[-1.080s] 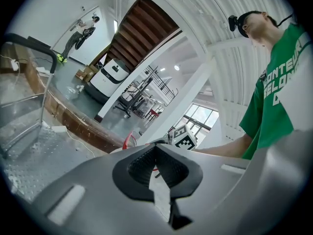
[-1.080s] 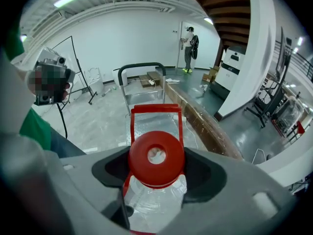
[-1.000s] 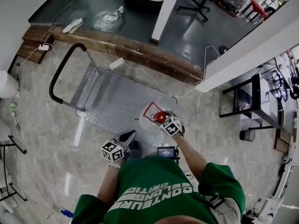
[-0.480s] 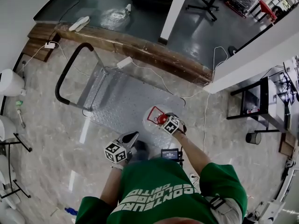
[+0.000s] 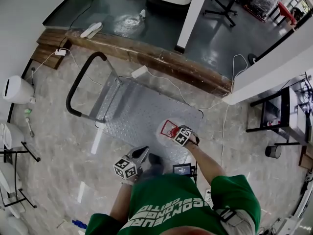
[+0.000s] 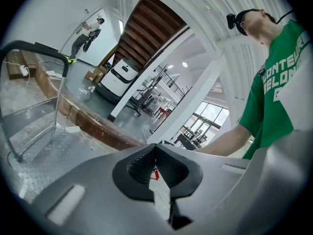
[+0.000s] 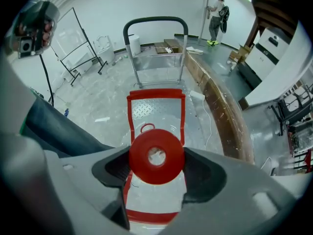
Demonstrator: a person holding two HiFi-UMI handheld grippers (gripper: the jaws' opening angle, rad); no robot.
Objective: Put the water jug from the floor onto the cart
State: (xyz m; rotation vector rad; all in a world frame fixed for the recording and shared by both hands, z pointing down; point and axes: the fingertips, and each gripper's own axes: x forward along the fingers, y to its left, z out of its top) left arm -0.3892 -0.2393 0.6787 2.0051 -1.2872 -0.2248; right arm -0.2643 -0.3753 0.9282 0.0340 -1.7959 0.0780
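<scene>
The clear water jug [image 5: 166,129], with its red cap [image 7: 156,155] and red-edged label, hangs upright over the near right corner of the cart's metal deck [image 5: 137,106]. My right gripper [image 5: 174,131] points steeply down and is shut on the jug's cap, a pad on each side. The jug body [image 7: 155,119] shows below the cap, with the cart's black handle [image 7: 155,21] beyond it. My left gripper [image 5: 141,154] hovers at the deck's near edge, left of the jug, shut and holding nothing; it appears as the left gripper [image 6: 155,161] in its own view.
A brown wooden step [image 5: 161,62] runs behind the cart, with white cables and a power strip [image 5: 139,72] at the deck's far edge. A white column [image 5: 193,9] and a black table [image 5: 274,114] stand to the right. A person's shoe [image 5: 155,161] is by the left gripper.
The right gripper has sunk toward the cart's deck with the jug in it. The left gripper has drifted a little forward and lower.
</scene>
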